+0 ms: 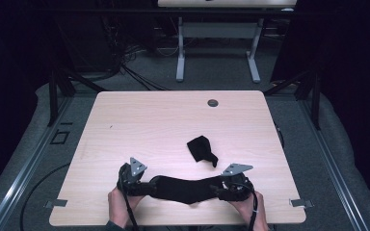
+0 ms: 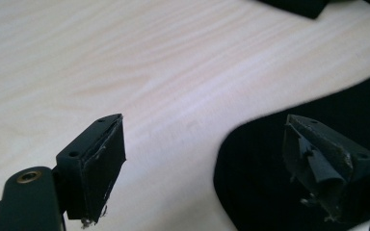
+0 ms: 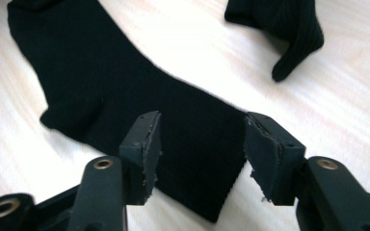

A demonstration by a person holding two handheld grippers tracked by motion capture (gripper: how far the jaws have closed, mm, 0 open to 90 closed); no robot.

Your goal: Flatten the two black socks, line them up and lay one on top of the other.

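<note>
Near the front edge of the tabletop [image 1: 125, 115], a flat black sock [image 1: 185, 188] is laid out with its long axis running parallel to that edge, from one gripper to the other. The left gripper [image 1: 147, 186] is seen at the sock's left end, the right gripper [image 1: 217, 188] at its right end, so each end is nearest to its own hand. In the left gripper view the jaws are parted wide and nothing is pinched between them; bare wood shows in the gap, and the sock's rounded end [image 2: 289, 159] lies under and behind one jaw. In the right gripper view the jaws are likewise spread, and the sock's straight-cut end [image 3: 197, 159] lies on the wood between them without being pressed by the pads. Neither end is judged to be held.

Farther back, towards the middle of the tabletop and well apart from the flat one, a second black sock [image 1: 201, 149] is seen crumpled. It is judged nearer the right gripper, which would be the natural one to reach it.
</note>
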